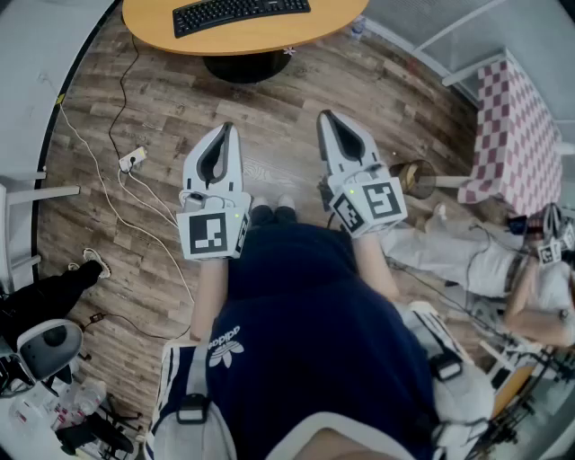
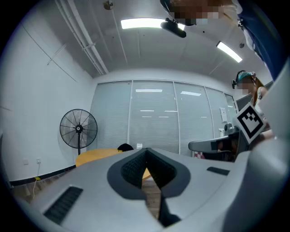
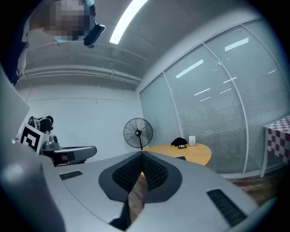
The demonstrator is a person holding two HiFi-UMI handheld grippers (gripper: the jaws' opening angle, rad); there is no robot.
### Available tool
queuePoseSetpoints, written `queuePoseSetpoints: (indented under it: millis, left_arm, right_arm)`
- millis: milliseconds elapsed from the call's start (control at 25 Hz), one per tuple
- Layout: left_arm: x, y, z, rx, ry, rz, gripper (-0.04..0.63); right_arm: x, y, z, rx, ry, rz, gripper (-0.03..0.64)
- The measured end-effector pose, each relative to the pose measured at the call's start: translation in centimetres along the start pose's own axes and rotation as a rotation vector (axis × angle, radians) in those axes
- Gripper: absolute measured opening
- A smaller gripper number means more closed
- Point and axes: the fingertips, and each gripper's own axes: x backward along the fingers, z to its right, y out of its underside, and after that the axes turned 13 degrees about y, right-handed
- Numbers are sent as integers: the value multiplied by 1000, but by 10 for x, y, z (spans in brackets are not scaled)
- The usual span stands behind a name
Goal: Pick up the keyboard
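At the top of the head view, the keyboard (image 1: 241, 15) lies flat on a round table (image 1: 269, 38), black against the orange top. Below it, mid-frame, the left gripper (image 1: 228, 128) and the right gripper (image 1: 323, 115) are held side by side over the wood floor (image 1: 377, 85). Both point up-frame toward the table and are well apart from the keyboard. Each gripper's own view shows its jaws closed together, the ribbed pads meeting at the tips with nothing between them. At left centre of the left gripper view a fan (image 2: 78, 129) stands behind the table's edge, in front of a white wall, with a run of blinds (image 2: 154, 118) to its right. White cables (image 1: 108, 171) trail across the floor at the left of the head view. A checked cloth (image 1: 517, 126) covers a second table at upper right, and another person (image 1: 503, 269) is low at the right edge.
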Motion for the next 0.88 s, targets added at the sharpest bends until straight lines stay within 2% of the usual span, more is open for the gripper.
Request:
queuePoseSetpoints:
  millis: [360, 880]
  left_arm:
    - [-3, 3, 3, -38, 10, -28, 3]
    - [-15, 2, 12, -16, -7, -24, 3]
  right_arm:
    - [-1, -2, 0, 11, -19, -2, 2]
    - [1, -7, 14, 18, -46, 15, 2]
